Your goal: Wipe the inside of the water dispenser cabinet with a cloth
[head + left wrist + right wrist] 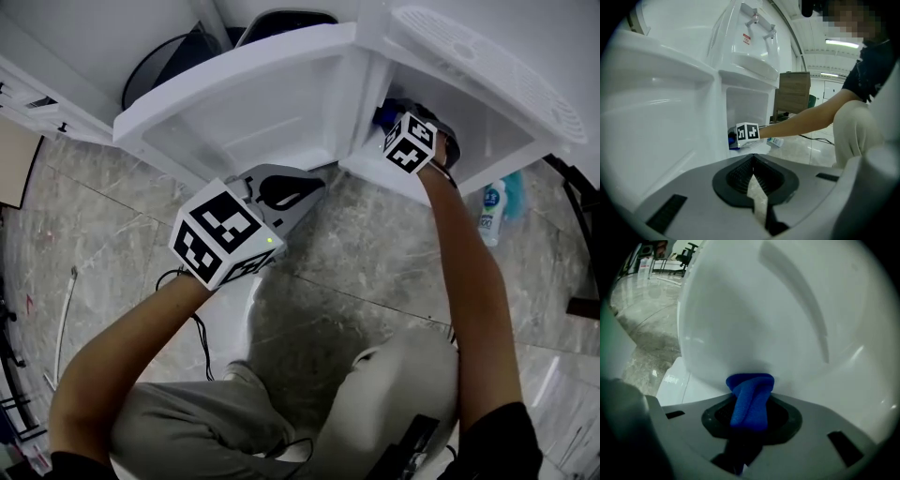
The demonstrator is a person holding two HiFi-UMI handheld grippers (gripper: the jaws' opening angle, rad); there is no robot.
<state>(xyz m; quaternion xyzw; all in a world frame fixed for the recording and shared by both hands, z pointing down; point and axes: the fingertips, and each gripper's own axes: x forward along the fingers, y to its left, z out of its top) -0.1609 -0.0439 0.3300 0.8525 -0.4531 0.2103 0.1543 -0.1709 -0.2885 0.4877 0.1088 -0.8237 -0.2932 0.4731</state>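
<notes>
My blue cloth [749,399] is clamped in my right gripper [750,380], with its bunched tip against the white inner wall of the cabinet [787,310]. Only a narrow wad touches the wall. If I push hard, I judge the cloth could slip free or the jaws could scrape the plastic. My left gripper [753,164] is closed and empty, near the open door [244,103].

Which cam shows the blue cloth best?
Right gripper view: the blue cloth sits clamped in the jaws, close up, tip at the cabinet wall. Head view shows only a blue sliver; left gripper view a small patch.
</notes>
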